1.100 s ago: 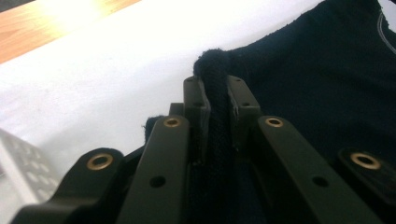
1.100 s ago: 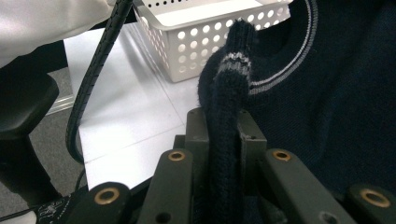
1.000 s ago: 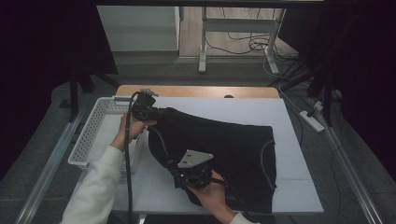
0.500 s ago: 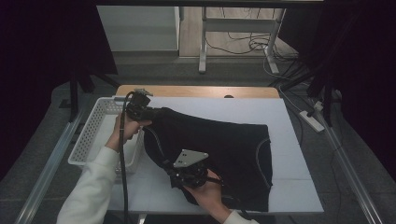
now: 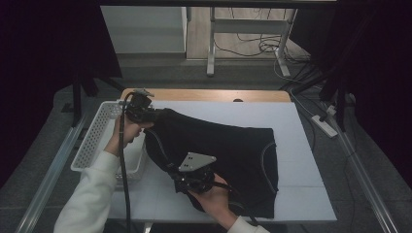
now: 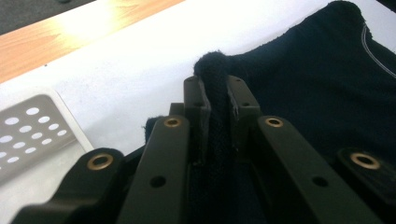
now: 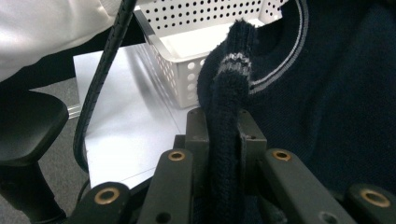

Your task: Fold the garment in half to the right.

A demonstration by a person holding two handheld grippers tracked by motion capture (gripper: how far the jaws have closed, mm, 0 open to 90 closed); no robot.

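Dark knit garment (image 5: 218, 150) lies lengthwise left-to-right, each gripper, left (image 5: 145, 112) and right (image 5: 187, 182), clamped on its left edge.

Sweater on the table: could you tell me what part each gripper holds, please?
Both grip the dark sweater: left gripper pinches a far edge fold, right gripper the striped near edge.

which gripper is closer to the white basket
Left. The left gripper pinches the dark garment right beside the white basket; the right gripper grips its near edge, farther away.
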